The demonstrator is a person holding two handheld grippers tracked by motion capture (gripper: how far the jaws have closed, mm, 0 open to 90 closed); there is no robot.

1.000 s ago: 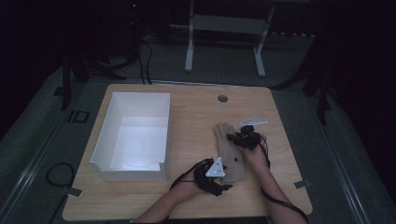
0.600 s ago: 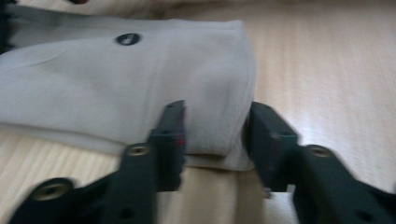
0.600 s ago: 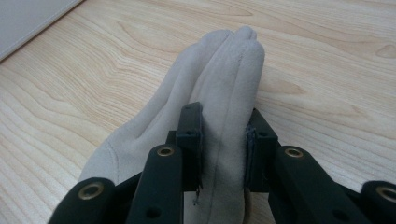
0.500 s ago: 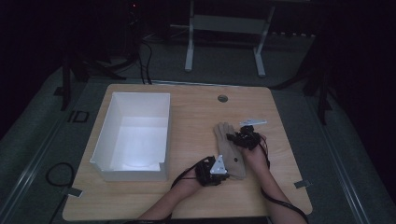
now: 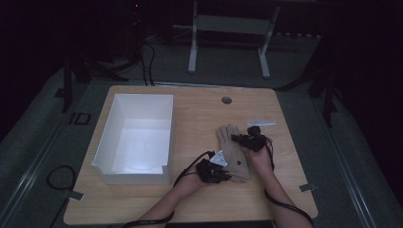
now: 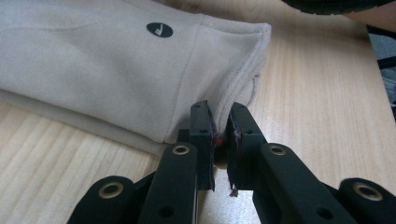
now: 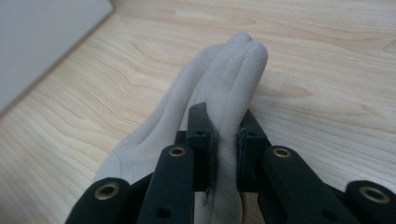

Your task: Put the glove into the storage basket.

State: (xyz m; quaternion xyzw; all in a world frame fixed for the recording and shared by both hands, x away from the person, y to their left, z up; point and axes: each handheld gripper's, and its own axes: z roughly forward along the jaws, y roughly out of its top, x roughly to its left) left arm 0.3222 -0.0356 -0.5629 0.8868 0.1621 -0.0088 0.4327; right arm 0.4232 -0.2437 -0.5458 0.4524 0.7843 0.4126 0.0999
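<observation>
Fingers (image 6: pixel 219 140) pinch glove (image 6: pixel 93 70) hem, apparently beside open tabletop (image 6: pixel 317 93).

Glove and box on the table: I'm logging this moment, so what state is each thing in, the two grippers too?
Glove: lying flat on the table, pinched at both ends.
Box: open-topped, nothing inside, standing apart from the glove.
Left gripper: shut on the glove's cuff hem, having just closed.
Right gripper: shut on the glove's finger end, having just closed further.
</observation>
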